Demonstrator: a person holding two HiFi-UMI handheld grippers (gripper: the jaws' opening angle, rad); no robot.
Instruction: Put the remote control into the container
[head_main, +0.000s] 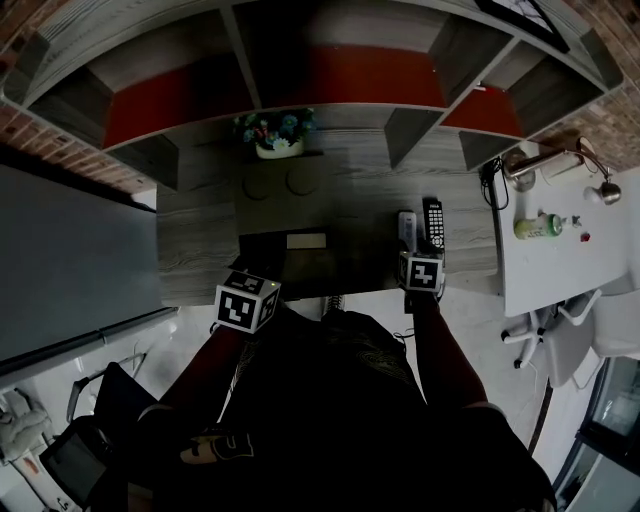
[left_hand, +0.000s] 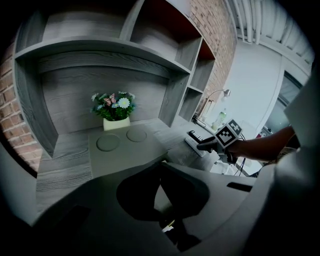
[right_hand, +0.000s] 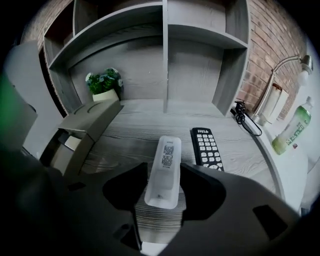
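A white remote control (right_hand: 165, 167) lies face down on the wooden desk (right_hand: 135, 127), lengthwise between the jaws of my right gripper (right_hand: 164, 182). The jaws stand open on either side of its near end. In the head view this remote (head_main: 406, 226) lies just beyond the right gripper (head_main: 419, 258). The grey container (head_main: 283, 205) stands at the desk's middle, and it shows at the left of the right gripper view (right_hand: 85, 125). My left gripper (left_hand: 160, 171) hovers in front of the container (left_hand: 120, 147), jaws together and empty.
A black remote (right_hand: 206, 147) lies right beside the white one. A small flower pot (head_main: 275, 133) stands behind the container, under the shelves. At the far right are a side table (head_main: 555, 265) with a green bottle (head_main: 540, 226), a lamp (head_main: 560, 160) and a cable (right_hand: 245, 117).
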